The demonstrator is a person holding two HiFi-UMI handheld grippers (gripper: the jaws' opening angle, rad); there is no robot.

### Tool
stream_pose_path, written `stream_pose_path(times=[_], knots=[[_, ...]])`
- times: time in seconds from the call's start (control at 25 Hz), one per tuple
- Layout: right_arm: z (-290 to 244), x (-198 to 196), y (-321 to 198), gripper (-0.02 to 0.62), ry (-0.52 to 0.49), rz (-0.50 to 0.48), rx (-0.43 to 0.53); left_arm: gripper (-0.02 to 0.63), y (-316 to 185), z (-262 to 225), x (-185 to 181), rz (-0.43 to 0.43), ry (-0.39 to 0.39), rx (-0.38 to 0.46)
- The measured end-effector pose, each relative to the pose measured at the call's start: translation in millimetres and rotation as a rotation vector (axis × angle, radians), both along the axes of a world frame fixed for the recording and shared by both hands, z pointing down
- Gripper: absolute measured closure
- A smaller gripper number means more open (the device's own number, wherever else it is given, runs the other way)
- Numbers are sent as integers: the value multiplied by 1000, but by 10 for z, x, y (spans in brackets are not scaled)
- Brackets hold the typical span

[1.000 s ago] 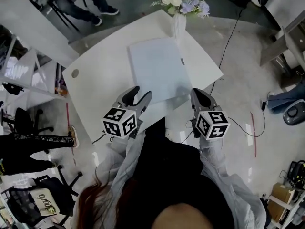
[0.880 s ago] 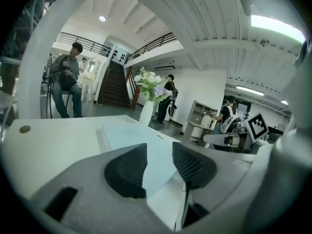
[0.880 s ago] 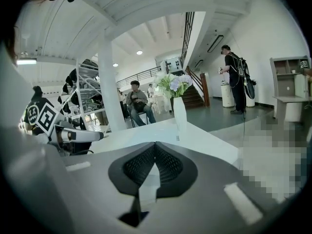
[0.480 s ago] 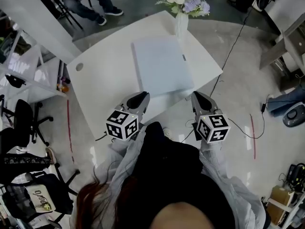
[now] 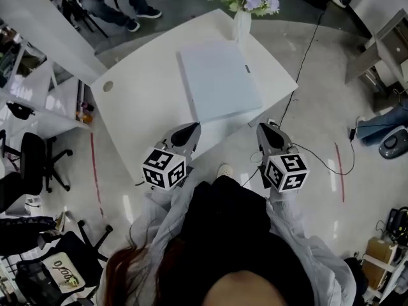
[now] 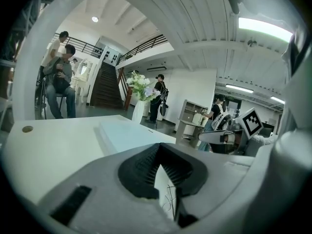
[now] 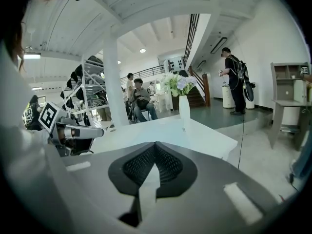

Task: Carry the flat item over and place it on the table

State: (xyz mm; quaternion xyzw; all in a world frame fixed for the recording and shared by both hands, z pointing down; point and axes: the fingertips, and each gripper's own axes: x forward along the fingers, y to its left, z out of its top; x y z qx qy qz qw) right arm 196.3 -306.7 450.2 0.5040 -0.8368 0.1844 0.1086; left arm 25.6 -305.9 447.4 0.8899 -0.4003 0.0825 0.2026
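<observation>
The flat item, a pale blue-white slab, lies on the white table with its long side running away from me. In the left gripper view the flat item rests flat on the tabletop ahead. My left gripper is shut with nothing in it and hovers just off the table's near edge. Its jaws meet tip to tip. My right gripper is shut and empty too, off the table's near right corner; its pads are pressed together.
A white vase of flowers stands at the table's far edge, just behind the flat item. A cable hole is at the table's left end. A black cable runs over the floor on the right. Chairs and seated people are to the left.
The left gripper's jaws have gone from open to shut with nothing in them. Both grippers have drawn back from the table's near edge, and the flat item stays on the table.
</observation>
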Motion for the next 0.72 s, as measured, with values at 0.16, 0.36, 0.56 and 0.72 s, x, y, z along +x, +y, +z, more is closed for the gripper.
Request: stream_pose_path(times=[0.16,0.36,0.56,0.72], knots=[[-77,-57,144,586,-9,30,-4,607,106,-51,-118,6,0,-13],[-126,-123,334,586,-9,43,-11,607,232,-75,-215,12,-5,-18],[-156,-151,487,586,-7,54,-8,607,334,-117,-247,15,5,-8],[-120,-163,559,586,-9,65,-4,607,382,-116,-267,16,10,6]])
